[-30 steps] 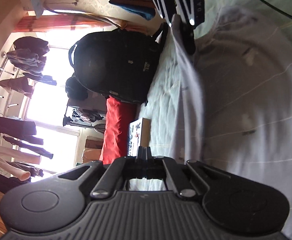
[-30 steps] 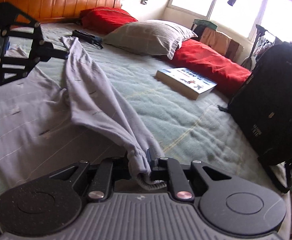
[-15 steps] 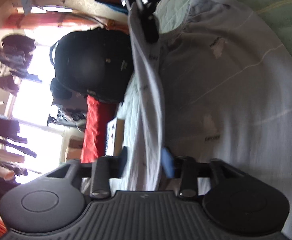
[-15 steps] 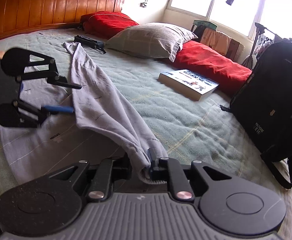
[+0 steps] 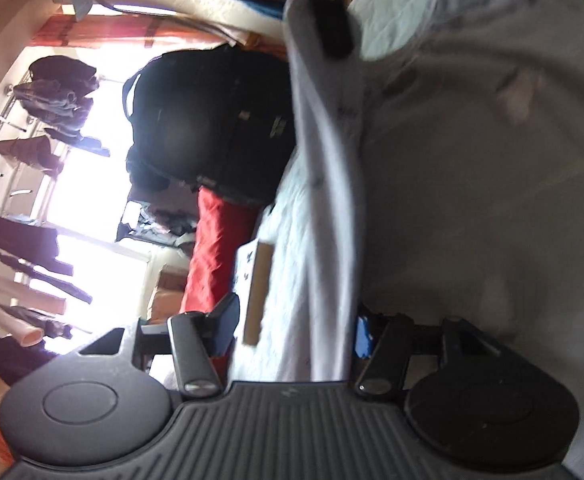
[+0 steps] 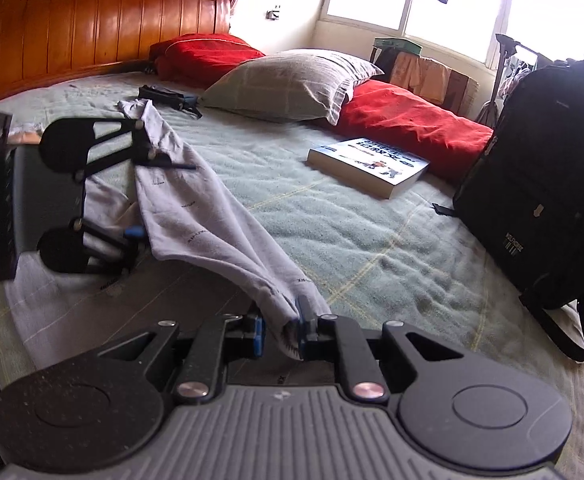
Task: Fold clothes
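Sleeve (image 6: 216,224) of pale lilac garment (image 5: 471,184), stretched taut, lightly creased.

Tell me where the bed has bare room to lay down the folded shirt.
Bare blanket lies between the grey shirt's sleeve, the book and the black backpack. The headboard side is crowded: grey pillow, red pillows, a small dark pouch.
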`<state>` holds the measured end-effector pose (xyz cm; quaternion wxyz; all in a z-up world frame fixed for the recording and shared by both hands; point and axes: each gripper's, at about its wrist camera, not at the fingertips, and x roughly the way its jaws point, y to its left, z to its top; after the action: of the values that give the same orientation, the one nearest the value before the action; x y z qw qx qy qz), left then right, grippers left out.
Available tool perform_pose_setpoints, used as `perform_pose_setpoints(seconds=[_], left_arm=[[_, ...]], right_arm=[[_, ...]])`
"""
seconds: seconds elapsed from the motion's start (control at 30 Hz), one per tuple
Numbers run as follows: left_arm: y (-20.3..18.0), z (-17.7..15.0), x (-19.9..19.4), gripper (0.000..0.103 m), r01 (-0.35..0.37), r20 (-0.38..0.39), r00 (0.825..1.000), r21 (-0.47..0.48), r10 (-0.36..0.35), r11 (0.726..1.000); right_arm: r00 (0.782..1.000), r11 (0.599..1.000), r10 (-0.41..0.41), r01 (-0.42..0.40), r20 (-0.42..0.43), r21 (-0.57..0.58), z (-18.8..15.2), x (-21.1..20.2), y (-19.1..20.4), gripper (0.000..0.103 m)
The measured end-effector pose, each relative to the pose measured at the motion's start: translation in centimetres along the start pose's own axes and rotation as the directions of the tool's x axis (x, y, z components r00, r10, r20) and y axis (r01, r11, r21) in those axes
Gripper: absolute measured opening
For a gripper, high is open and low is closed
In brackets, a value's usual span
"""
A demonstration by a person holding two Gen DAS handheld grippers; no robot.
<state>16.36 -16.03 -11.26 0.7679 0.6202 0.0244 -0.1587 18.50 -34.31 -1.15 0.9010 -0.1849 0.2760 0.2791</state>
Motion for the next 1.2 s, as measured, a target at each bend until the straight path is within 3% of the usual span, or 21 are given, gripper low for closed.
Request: perform_pose_setpoints(seconds=[0.23, 0.4, 0.5, 0.57, 0.67, 0.87, 1.07, 1.2], left_arm=[[1.0, -3.9, 2.1, 0.058, -0.035, -0.151, 0.988, -0.034, 0.029, 0.999], [0.5, -5.3, 2.4, 0.055, -0.005, -0.158, 0.987, -0.026, 0.001, 1.0], [-0.4, -5.1, 2.2, 0.045, 0.0, -0.148, 0.989, 0.014, 0.002, 1.0], [-1.0, -5.1, 2.1, 0.023, 0.01, -0.149, 0.989, 0.026, -0.006, 1.0], [-1.2, -5.3, 2.2, 0.002, 0.047, -0.18, 0.982, -0.032, -0.052, 0.998], [0.0, -5.4, 2.1, 0.0, 0.074, -0.196, 0.976, -0.096, -0.092, 0.993], [1.8, -4.6, -0.3, 0.0, 0.019, -0.184, 0.983, -0.002, -0.019, 1.0], [2.9, -3.5, -2.5, 0.0, 0.014, -0.186, 0.982, 0.032, -0.007, 0.999]], right_arm=[[1.0, 1.0, 0.005, -0.005, 0.002, -0.008, -0.3, 0.0, 0.3, 0.017], [1.0, 1.0, 0.007, -0.007, -0.004, -0.002, -0.5, 0.2, 0.4, 0.017], [1.0, 1.0, 0.006, -0.006, -0.016, -0.004, -0.7, 0.5, 0.5, 0.017], [1.0, 1.0, 0.007, -0.007, -0.022, -0.003, -0.8, 0.7, 0.6, 0.017], [0.999, 1.0, 0.002, -0.002, -0.032, -0.012, -1.0, 0.9, 0.8, 0.017], [0.998, 0.997, -0.03, 0.025, -0.057, -0.075, -1.2, 1.4, 1.7, 0.017], [0.995, 0.987, -0.069, 0.057, -0.074, -0.15, -1.3, 1.7, 2.7, 0.017], [0.993, 0.973, -0.106, 0.092, -0.054, -0.209, -1.1, 1.1, 3.2, 0.017]])
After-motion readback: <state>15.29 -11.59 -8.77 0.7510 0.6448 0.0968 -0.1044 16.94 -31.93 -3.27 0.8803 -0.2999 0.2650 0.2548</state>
